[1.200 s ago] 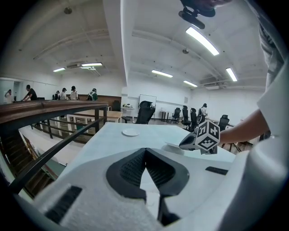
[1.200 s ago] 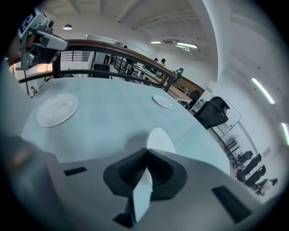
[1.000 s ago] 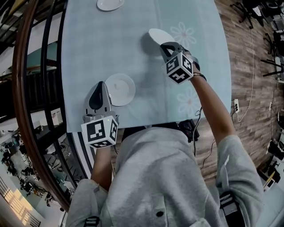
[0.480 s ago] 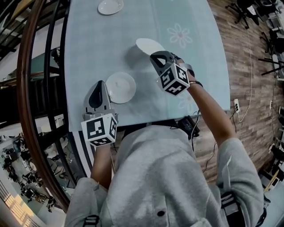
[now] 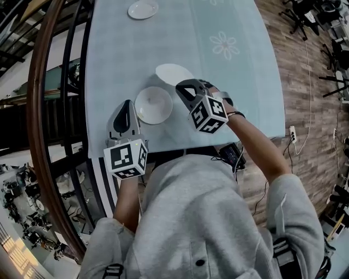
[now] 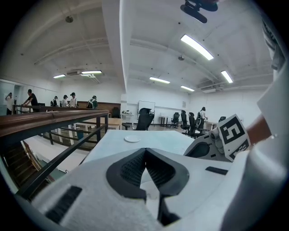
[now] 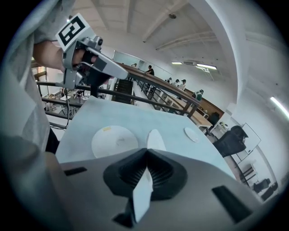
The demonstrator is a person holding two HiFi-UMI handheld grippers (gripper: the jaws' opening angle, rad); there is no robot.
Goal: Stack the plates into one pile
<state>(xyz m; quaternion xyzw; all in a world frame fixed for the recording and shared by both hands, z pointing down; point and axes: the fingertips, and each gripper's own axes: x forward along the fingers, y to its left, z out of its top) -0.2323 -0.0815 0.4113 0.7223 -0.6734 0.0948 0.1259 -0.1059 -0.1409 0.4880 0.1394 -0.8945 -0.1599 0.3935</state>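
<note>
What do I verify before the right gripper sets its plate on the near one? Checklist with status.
1. Right gripper shut on held plate at its rim: ok.
2. Near plate top bare: ok.
3. Held plate centred over near plate: not ok, it is offset to the far right.
4. Left gripper clear of near plate: cannot tell, it sits right beside the rim.
5. Far plate out of the path: ok.

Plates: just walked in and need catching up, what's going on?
A person holds a gripper in each hand. The right gripper grips a tilted plate by its rim above the table, beside a second plate. The left gripper, shut and empty, is beside that one. A third plate lies farther off.
</note>
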